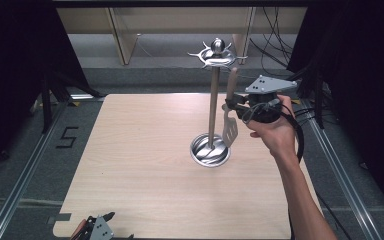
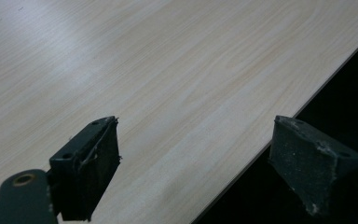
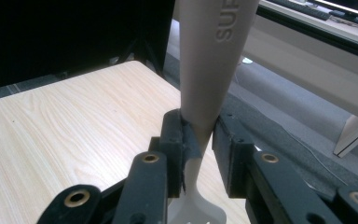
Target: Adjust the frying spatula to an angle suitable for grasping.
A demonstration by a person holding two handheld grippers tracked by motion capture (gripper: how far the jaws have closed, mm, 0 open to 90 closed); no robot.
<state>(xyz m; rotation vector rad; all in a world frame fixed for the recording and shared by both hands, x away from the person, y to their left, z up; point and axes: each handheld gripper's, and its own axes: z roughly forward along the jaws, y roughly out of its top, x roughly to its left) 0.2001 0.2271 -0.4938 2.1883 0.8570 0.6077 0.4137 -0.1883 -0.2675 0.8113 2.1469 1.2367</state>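
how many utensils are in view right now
1. A beige slotted spatula is clamped by its handle in the right hand-held gripper, blade down, beside the metal rack. No utensils hang on the rack's hooks as far as the high view shows.

Spatula point(image 3: 209, 60) handle top cut off

One spatula point(image 1: 230, 127); one rack point(image 1: 213, 100); seemingly two grippers point(image 1: 232, 106)

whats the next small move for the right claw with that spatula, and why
Probably lift the spatula a little and ease its handle top toward a hook on the stand's crown. The right claw is shut on the handle's narrow part, the spatula is upright beside the pole, and its top sits just below the hooks.
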